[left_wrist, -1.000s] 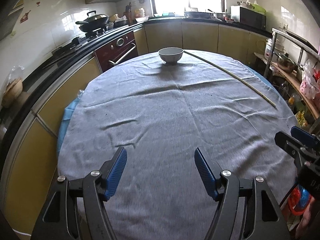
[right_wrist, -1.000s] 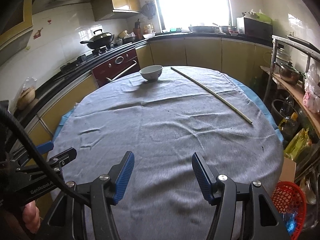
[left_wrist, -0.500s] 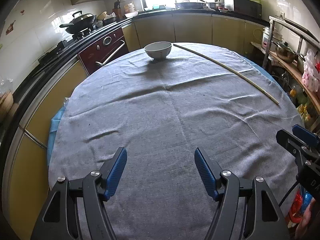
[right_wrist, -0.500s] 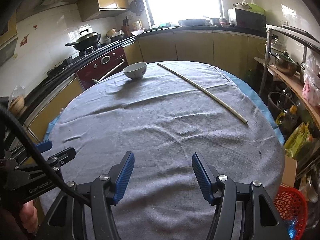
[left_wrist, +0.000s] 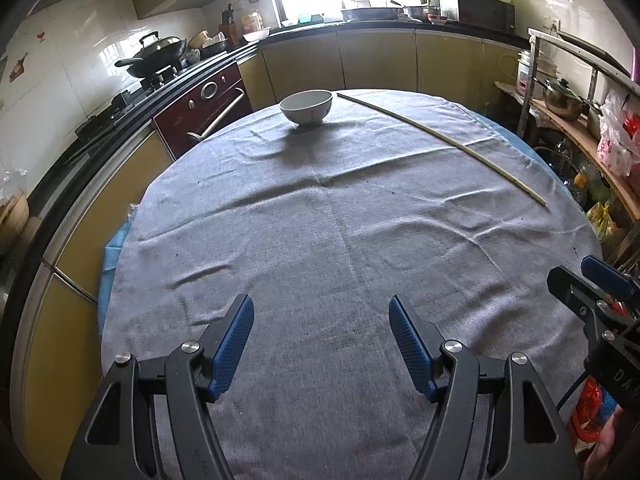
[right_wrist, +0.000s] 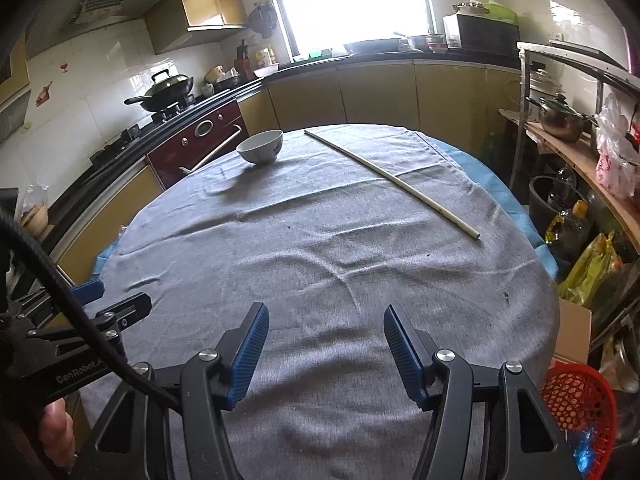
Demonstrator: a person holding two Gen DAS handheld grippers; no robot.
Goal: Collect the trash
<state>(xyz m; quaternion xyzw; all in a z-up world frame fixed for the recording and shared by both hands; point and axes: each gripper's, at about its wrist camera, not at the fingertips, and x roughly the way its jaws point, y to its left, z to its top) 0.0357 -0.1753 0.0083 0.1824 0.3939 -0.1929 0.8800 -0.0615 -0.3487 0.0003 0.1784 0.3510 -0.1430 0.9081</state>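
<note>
A round table under a grey cloth [left_wrist: 320,240] [right_wrist: 320,248] fills both views. At its far side stands a white bowl [left_wrist: 306,107] [right_wrist: 260,147]. A long thin pale stick [left_wrist: 440,136] [right_wrist: 392,179] lies slanting across the far right of the cloth. My left gripper [left_wrist: 322,320] hovers open over the near cloth, nothing between its blue pads. My right gripper [right_wrist: 326,326] is likewise open and empty over the near edge. Each gripper also shows at the side of the other's view: the right one [left_wrist: 592,292], the left one [right_wrist: 112,304].
A red mesh basket [right_wrist: 580,404] sits on the floor at the near right of the table. A shelf rack [right_wrist: 580,148] with a pot and bags stands to the right. Yellow cabinets, an oven [left_wrist: 208,108] and a stove with a wok line the left and back.
Both views have slid sideways, so the bowl and the stick sit further left in the picture than a second ago. Both grippers stay open as before.
</note>
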